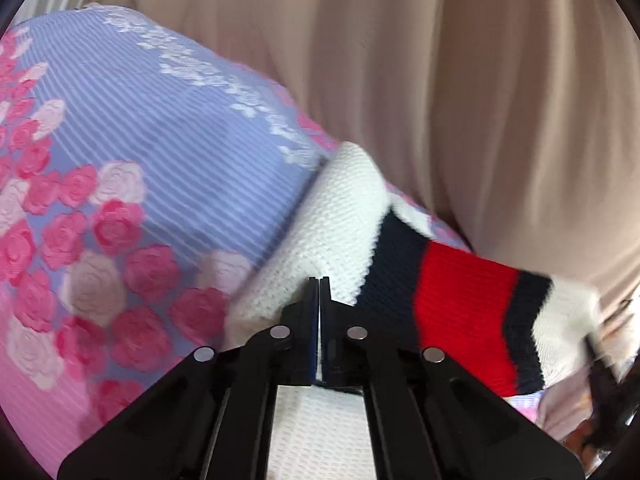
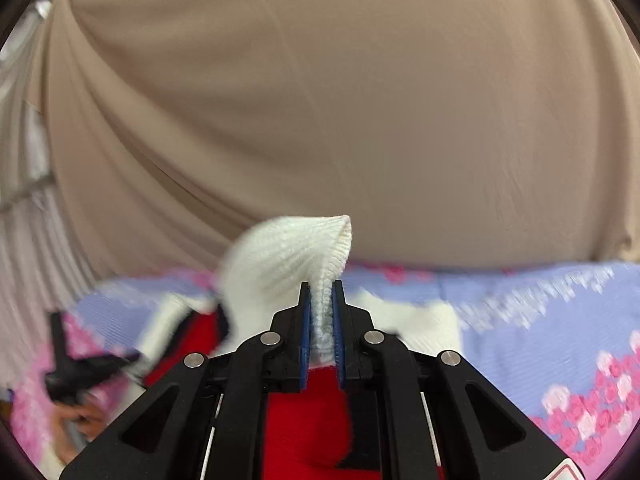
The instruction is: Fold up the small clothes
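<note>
A small white knit sweater (image 1: pixel 340 220) with navy and red stripes hangs lifted over a floral bed cover (image 1: pixel 120 140). My left gripper (image 1: pixel 319 280) is shut on a white part of the sweater, and white knit shows below its jaws. My right gripper (image 2: pixel 321 284) is shut on a white ribbed edge of the sweater (image 2: pixel 296 252), which sticks up past the fingertips. Red knit (image 2: pixel 308 420) hangs under the right gripper. The left gripper shows dark and blurred at the left of the right wrist view (image 2: pixel 80 368).
The lilac and pink rose-patterned cover (image 2: pixel 540 320) lies over the bed. Beige curtains (image 1: pixel 440 80) hang behind it, also in the right wrist view (image 2: pixel 320 100). A white pleated curtain (image 2: pixel 24 240) hangs at the far left.
</note>
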`<state>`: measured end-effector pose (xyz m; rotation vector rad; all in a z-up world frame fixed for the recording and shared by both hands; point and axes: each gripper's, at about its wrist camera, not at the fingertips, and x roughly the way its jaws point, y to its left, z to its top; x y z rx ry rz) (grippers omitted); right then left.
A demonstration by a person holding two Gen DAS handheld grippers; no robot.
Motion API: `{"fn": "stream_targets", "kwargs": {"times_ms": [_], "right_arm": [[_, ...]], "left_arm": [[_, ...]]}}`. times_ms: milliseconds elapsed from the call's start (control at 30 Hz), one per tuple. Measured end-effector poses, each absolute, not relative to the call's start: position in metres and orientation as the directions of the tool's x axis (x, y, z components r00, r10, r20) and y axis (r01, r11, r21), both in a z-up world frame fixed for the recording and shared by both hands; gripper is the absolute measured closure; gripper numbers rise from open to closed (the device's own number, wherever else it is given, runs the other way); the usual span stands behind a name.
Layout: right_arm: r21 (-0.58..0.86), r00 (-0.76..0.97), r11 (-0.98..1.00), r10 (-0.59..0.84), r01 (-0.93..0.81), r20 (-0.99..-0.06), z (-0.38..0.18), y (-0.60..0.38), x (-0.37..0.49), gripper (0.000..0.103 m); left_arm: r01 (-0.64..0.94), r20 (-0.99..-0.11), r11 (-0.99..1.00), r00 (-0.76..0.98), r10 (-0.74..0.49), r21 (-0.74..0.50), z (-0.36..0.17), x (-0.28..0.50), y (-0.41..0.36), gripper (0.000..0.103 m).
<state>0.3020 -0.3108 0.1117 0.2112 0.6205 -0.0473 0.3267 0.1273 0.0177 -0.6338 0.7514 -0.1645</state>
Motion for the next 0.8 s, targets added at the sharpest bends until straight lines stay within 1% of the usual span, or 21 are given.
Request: {"fn": "stream_targets", "kwargs": {"times_ms": [67, 100, 133, 200, 267, 333, 367, 400, 433, 467, 500, 533, 567, 633, 667, 700, 733, 767, 800], "right_arm": [[0.141, 0.683, 0.966, -0.047, 0.216, -0.729, 0.057, -0.331, 0.323, 0.094], [0.157, 0.663, 0.96, -0.038, 0.232, -0.748, 0.045, -0.336, 0.324, 0.094], [0.201, 0.681, 0.953, -0.008, 0.227, -0.732, 0.043, -0.339, 0.318, 0.094], [0.243, 0.719, 0.949, 0.027, 0.199, -0.695, 0.051, -0.337, 0.311, 0.094], [0.234, 0.736, 0.954, 0.023, 0.185, -0.676, 0.059, -0.333, 0.308, 0.094], [0.223, 0.733, 0.957, 0.019, 0.183, -0.68, 0.061, -0.329, 0.311, 0.094], [0.23, 0.733, 0.956, 0.023, 0.183, -0.68, 0.062, -0.328, 0.312, 0.094], [0.244, 0.737, 0.954, 0.037, 0.175, -0.674, 0.064, -0.326, 0.313, 0.093], [0.256, 0.747, 0.953, 0.05, 0.163, -0.663, 0.07, -0.324, 0.311, 0.093], [0.269, 0.758, 0.952, 0.067, 0.146, -0.648, 0.078, -0.321, 0.309, 0.093], [0.286, 0.773, 0.951, 0.091, 0.12, -0.628, 0.087, -0.318, 0.307, 0.093], [0.303, 0.792, 0.949, 0.121, 0.084, -0.598, 0.099, -0.315, 0.302, 0.093], [0.319, 0.819, 0.947, 0.159, 0.031, -0.552, 0.112, -0.312, 0.294, 0.093], [0.347, 0.856, 0.937, 0.21, -0.039, -0.472, 0.124, -0.315, 0.278, 0.094], [0.346, 0.86, 0.938, 0.198, -0.027, -0.47, 0.118, -0.32, 0.277, 0.094], [0.325, 0.839, 0.946, 0.16, 0.021, -0.519, 0.103, -0.325, 0.283, 0.094], [0.261, 0.777, 0.959, 0.079, 0.113, -0.625, 0.073, -0.332, 0.299, 0.094], [0.16, 0.707, 0.966, -0.033, 0.205, -0.707, 0.048, -0.335, 0.31, 0.103], [0.071, 0.646, 0.962, -0.122, 0.265, -0.753, 0.03, -0.337, 0.317, 0.102]], "left_arm": [[-0.082, -0.596, 0.798, 0.71, -0.374, -0.598, 0.012, 0.328, 0.125, 0.103], [-0.076, -0.589, 0.782, 0.704, -0.397, -0.618, 0.012, 0.328, 0.125, 0.103], [-0.071, -0.583, 0.775, 0.702, -0.408, -0.628, 0.017, 0.324, 0.123, 0.103], [-0.053, -0.566, 0.766, 0.707, -0.424, -0.64, 0.028, 0.313, 0.121, 0.103], [-0.044, -0.551, 0.732, 0.69, -0.47, -0.68, 0.035, 0.302, 0.117, 0.101], [-0.038, -0.547, 0.702, 0.656, -0.52, -0.712, 0.033, 0.298, 0.109, 0.084], [-0.043, -0.552, 0.689, 0.636, -0.539, -0.723, 0.03, 0.297, 0.103, 0.062], [-0.044, -0.554, 0.686, 0.628, -0.547, -0.726, 0.026, 0.3, 0.097, 0.047], [-0.057, -0.578, 0.708, 0.625, -0.525, -0.704, 0.02, 0.304, 0.091, 0.047], [-0.069, -0.602, 0.732, 0.625, -0.498, -0.678, 0.015, 0.31, 0.087, 0.047], [-0.08, -0.62, 0.752, 0.625, -0.473, -0.655, 0.009, 0.316, 0.083, 0.057], [-0.087, -0.638, 0.768, 0.62, -0.456, -0.634, 0.002, 0.324, 0.083, 0.069], [-0.088, -0.649, 0.779, 0.615, -0.448, -0.621, -0.002, 0.324, 0.081, 0.088], [-0.099, -0.635, 0.767, 0.633, -0.443, -0.634, -0.003, 0.327, 0.091, 0.091], [-0.114, -0.634, 0.776, 0.656, -0.41, -0.62, 0.001, 0.324, 0.097, 0.092], [-0.117, -0.623, 0.792, 0.689, -0.37, -0.6, 0.008, 0.319, 0.101, 0.092], [-0.117, -0.612, 0.803, 0.714, -0.341, -0.584, 0.013, 0.317, 0.103, 0.092], [-0.113, -0.602, 0.815, 0.732, -0.319, -0.569, 0.019, 0.314, 0.103, 0.092], [-0.116, -0.609, 0.826, 0.732, -0.305, -0.552, 0.02, 0.313, 0.1, 0.092]]}}
